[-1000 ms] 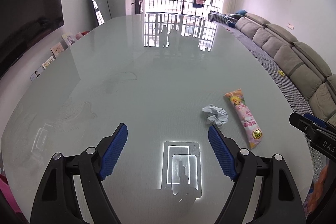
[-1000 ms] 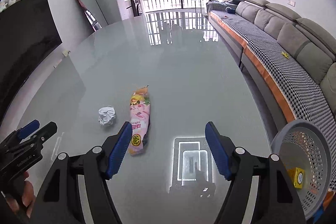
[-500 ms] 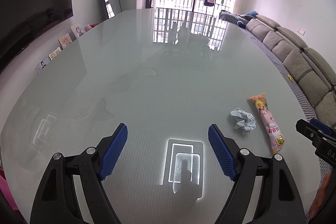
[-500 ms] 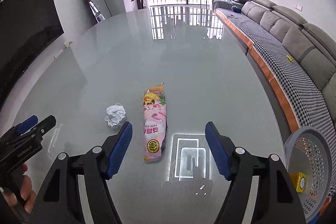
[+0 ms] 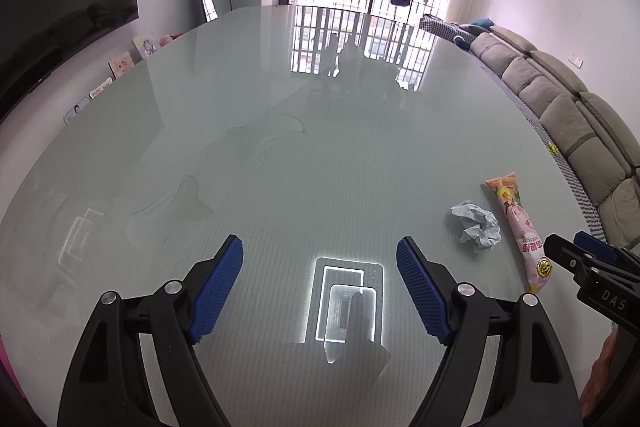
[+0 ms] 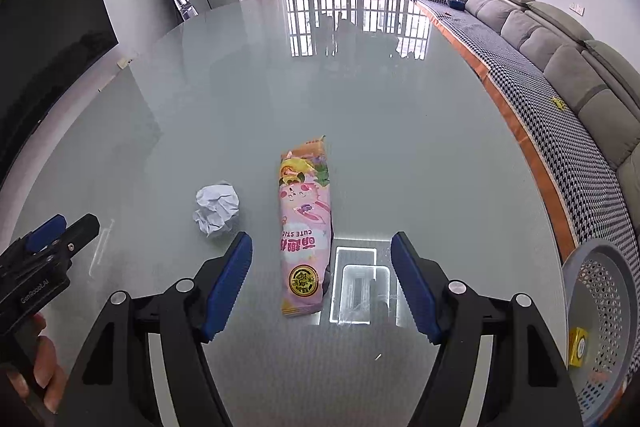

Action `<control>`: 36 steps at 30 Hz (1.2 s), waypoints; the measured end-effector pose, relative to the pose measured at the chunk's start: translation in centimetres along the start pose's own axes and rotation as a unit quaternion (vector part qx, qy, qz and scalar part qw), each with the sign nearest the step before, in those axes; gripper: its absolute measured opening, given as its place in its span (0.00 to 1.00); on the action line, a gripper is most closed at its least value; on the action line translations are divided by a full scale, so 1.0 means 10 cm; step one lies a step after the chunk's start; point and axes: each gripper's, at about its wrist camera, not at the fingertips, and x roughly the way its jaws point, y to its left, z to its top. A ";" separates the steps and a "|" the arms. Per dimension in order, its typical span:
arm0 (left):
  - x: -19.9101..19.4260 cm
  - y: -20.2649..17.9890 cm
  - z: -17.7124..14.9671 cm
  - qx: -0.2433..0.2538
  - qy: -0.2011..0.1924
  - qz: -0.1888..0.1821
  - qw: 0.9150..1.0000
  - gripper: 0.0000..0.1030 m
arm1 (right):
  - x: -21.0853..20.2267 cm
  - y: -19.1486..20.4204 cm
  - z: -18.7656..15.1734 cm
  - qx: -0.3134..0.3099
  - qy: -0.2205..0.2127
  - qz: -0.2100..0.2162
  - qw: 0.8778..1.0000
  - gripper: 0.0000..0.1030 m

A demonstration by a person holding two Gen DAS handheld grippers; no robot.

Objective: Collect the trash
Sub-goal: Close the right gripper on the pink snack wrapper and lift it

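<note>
Both tongs stand wide apart with nothing between their blue pads: the left gripper [image 5: 319,285] hangs over bare glass, and the right gripper [image 6: 321,283] hangs over the near end of the snack pack, its jaws clear of it. Below them spreads the table [image 5: 280,155], a big glossy grey-green top that mirrors the barred window. Along its right side runs the grey sofa [image 6: 560,39] with a checked cover on its seat. Off the table's near right edge sits a grey perforated basket [image 6: 600,307] — a small yellow box [image 6: 578,346] lies inside it. On the table lies the pack [image 6: 305,227], a long pink wrapper with cartoon print, flat, its length running away from the camera. Just left of it, near but not touching, sits the paper wad [image 6: 216,209] — white and crumpled. In the left wrist view, wad [image 5: 478,225] and pack [image 5: 520,227] lie well right of the left jaws.
</note>
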 end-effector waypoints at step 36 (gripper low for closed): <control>0.02 -0.01 -0.02 -0.001 0.002 -0.012 1.000 0.75 | 0.35 0.25 0.06 -0.036 0.010 -0.012 0.999 0.26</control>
